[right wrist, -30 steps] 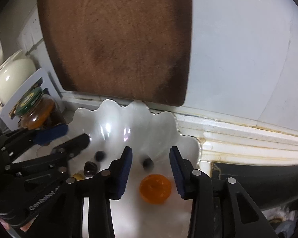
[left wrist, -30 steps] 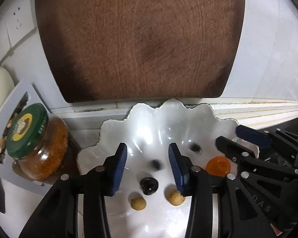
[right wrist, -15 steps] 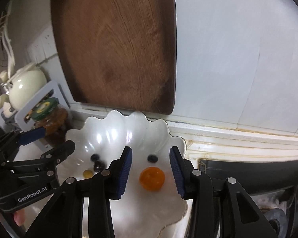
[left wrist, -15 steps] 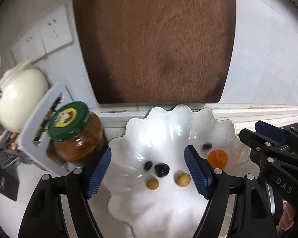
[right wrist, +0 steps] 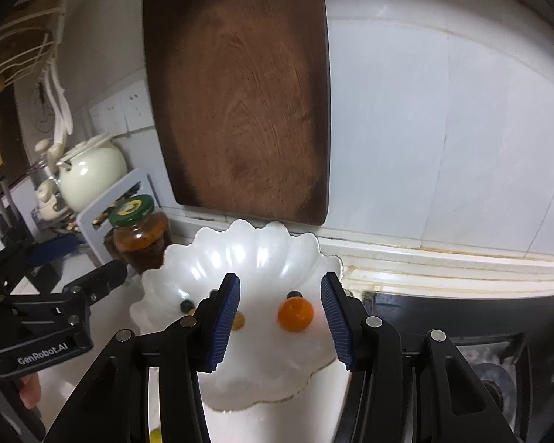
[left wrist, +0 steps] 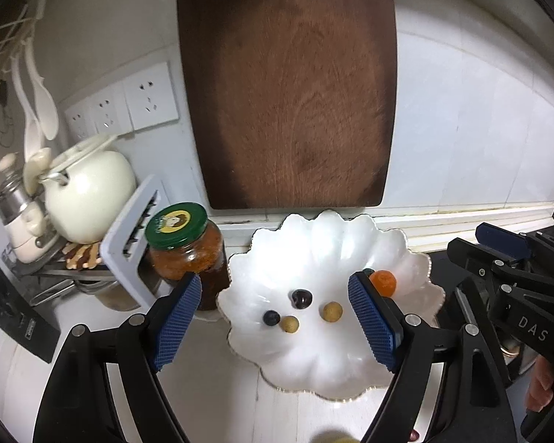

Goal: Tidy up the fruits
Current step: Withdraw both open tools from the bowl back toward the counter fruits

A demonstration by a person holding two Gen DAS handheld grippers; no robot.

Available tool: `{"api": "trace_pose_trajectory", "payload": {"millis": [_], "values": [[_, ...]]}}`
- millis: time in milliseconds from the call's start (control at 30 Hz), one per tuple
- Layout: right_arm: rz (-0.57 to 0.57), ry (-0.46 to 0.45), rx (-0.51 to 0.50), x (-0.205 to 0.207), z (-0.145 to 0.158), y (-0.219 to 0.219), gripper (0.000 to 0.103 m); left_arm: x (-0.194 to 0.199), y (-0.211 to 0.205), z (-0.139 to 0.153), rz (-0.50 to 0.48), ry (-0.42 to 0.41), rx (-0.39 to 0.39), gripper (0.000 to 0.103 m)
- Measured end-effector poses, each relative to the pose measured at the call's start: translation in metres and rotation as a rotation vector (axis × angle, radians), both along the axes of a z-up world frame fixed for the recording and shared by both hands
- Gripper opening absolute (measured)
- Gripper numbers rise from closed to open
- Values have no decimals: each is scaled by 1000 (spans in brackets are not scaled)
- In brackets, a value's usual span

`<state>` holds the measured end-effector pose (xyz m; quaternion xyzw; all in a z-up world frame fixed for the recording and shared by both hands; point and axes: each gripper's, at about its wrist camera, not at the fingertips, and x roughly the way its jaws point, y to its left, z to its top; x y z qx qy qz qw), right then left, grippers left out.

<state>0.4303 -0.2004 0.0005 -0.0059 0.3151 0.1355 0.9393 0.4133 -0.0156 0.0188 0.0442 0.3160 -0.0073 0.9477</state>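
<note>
A white scalloped dish [left wrist: 325, 365] [right wrist: 262, 376] sits on the counter by the wall. In it lie a small orange fruit [left wrist: 384, 282] [right wrist: 295, 313], a dark cherry [left wrist: 301, 298], a blueberry [left wrist: 271, 318] and two tan round fruits [left wrist: 289, 324] [left wrist: 332, 311]. My left gripper [left wrist: 277, 317] is open and empty, above the dish's near left. My right gripper [right wrist: 280, 317] is open and empty, the orange fruit showing between its pads. The right gripper shows in the left wrist view [left wrist: 498, 254].
A dark wooden cutting board [left wrist: 288, 88] leans on the tiled wall behind the dish. A green-lidded jar [left wrist: 184, 247] stands left of the dish, beside a grey rack [left wrist: 129, 247] and a cream teapot [left wrist: 88, 192]. A black stove [right wrist: 461, 317] lies to the right.
Both grippers have pulled back and up from the dish. The left jaws opened wide first, the right jaws opened in the last half second. The fruits stay in the dish.
</note>
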Motion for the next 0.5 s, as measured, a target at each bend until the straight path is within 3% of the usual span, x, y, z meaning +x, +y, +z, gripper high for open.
{"api": "trace_pose_trajectory", "payload": {"millis": [500], "values": [[45,-71,-13,-67,18,3,47,-79,5,13,-8,-61,-31,85]]}}
